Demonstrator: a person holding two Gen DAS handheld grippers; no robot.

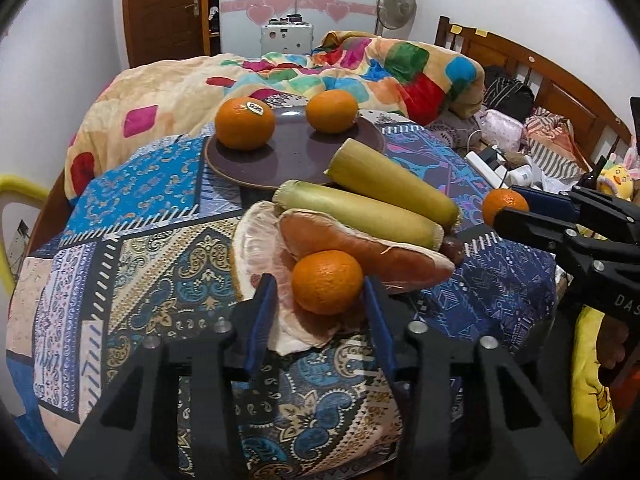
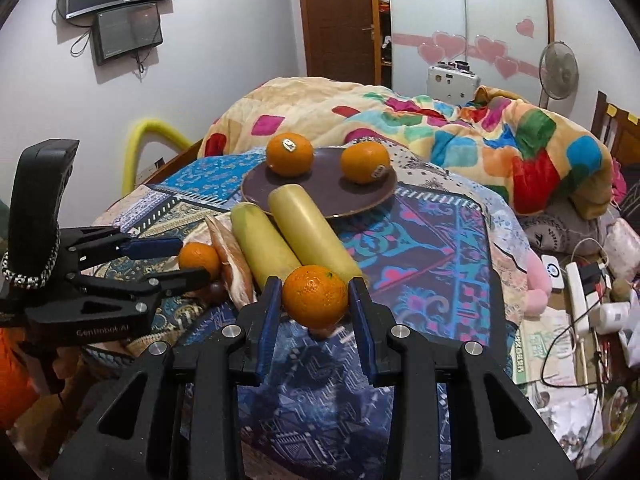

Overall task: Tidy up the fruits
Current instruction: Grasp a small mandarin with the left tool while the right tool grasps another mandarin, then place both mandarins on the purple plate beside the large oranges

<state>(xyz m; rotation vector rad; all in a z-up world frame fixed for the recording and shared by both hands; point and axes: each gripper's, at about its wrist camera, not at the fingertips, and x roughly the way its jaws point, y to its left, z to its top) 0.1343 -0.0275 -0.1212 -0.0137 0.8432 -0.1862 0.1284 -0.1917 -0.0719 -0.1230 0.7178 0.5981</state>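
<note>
A dark purple plate (image 1: 288, 160) (image 2: 344, 200) on the patterned cloth holds two oranges (image 1: 245, 123) (image 1: 332, 111). Two yellow-green cane pieces (image 1: 392, 184) (image 2: 312, 232) lie with one end on the plate's near rim, beside pomelo segments (image 1: 360, 252). My left gripper (image 1: 318, 292) holds an orange (image 1: 326, 282) between its blue pads, just above the pomelo; it also shows in the right wrist view (image 2: 192, 258). My right gripper (image 2: 314, 300) holds another orange (image 2: 316, 296) and shows in the left wrist view (image 1: 506, 210) at the right.
A colourful quilt (image 1: 360, 64) is heaped on the bed behind the plate. A power strip, chargers and cables (image 2: 580, 288) lie at the right. A yellow chair back (image 2: 144, 148) stands at the left. A fan (image 2: 558, 64) stands by the wardrobe.
</note>
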